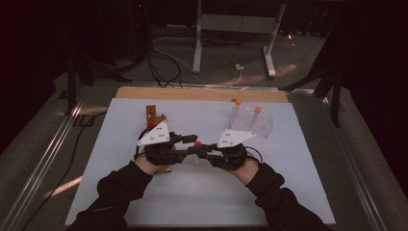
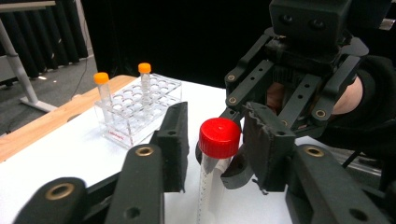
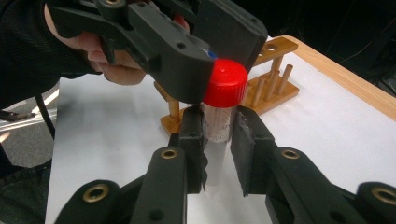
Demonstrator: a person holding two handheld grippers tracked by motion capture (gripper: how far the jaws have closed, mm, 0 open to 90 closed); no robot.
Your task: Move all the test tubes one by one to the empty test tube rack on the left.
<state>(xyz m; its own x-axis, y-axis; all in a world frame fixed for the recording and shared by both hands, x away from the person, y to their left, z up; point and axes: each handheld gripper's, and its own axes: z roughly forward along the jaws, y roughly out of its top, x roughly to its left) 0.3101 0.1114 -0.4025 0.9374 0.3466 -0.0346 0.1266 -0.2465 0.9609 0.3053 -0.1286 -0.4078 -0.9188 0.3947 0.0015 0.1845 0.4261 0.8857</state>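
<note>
Red-capped tube (image 2: 215, 158) stood upright above the tabletop (image 1: 192, 192), between both tools. The right hand-held gripper (image 3: 217, 140) clamped its clear body below the cap; the left hand-held gripper (image 2: 212, 140) flanked the cap, jaws apart, not yet closed.

Your 2 dark-sleeved forearms come up from the bottom edge and angle inward. Your left black two-jaw gripper (image 1: 185, 141) and your right black two-jaw gripper (image 1: 201, 150) meet tip to tip at the table's middle, jaws parted, each topped by a grey three-cornered plate.
</note>
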